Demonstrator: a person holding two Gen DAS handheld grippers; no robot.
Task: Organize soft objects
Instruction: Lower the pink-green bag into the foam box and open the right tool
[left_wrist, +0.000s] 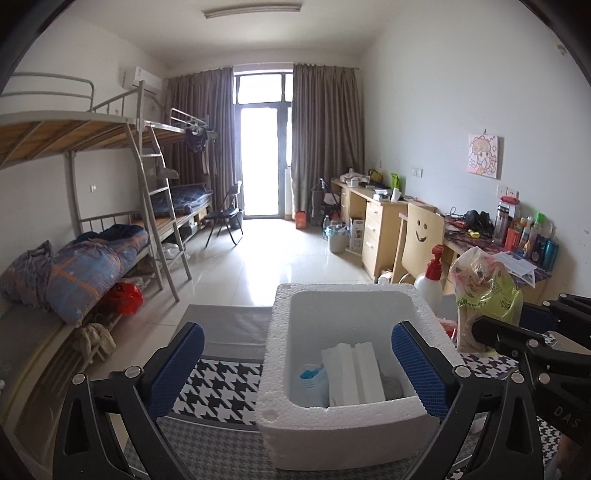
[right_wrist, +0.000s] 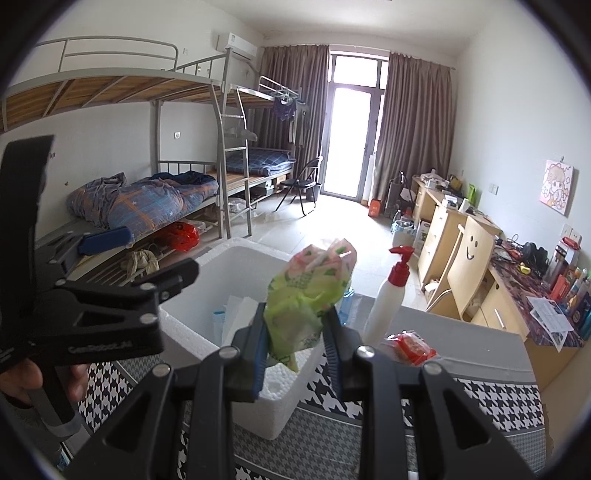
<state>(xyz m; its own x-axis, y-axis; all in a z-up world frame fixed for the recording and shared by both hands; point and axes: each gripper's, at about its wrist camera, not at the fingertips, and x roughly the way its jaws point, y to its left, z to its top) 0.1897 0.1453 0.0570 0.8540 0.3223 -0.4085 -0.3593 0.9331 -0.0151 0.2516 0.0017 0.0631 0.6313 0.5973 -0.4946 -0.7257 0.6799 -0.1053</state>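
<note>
Two grippers are at work over a counter (left_wrist: 229, 373) covered in a black-and-white houndstooth cloth. On it sits a white foam box (left_wrist: 347, 417), open at the top. Inside lie a folded white cloth (left_wrist: 354, 373) and, to its left, a pale blue packet (left_wrist: 312, 380).

Over on the left, the left gripper (left_wrist: 297, 363) has its jaws spread wide, one blue pad outside the box's left wall and the other at its right wall; nothing is held between them.

To the right, the right gripper (right_wrist: 297, 341) has its jaws closed on a crumpled plastic bag (right_wrist: 308, 299), green with pink and white print, pinched near its lower end so that the bulk stands up above the fingers. The bag hangs over the box's near right corner, just above the rim.

Beyond the box stands a white pump bottle (right_wrist: 388, 295) with a red head, upright on the counter, and beside it lies a small red packet (right_wrist: 410, 347) in clear wrap. A bunk bed (right_wrist: 147, 199) with a blue plaid quilt runs along the far wall.
</note>
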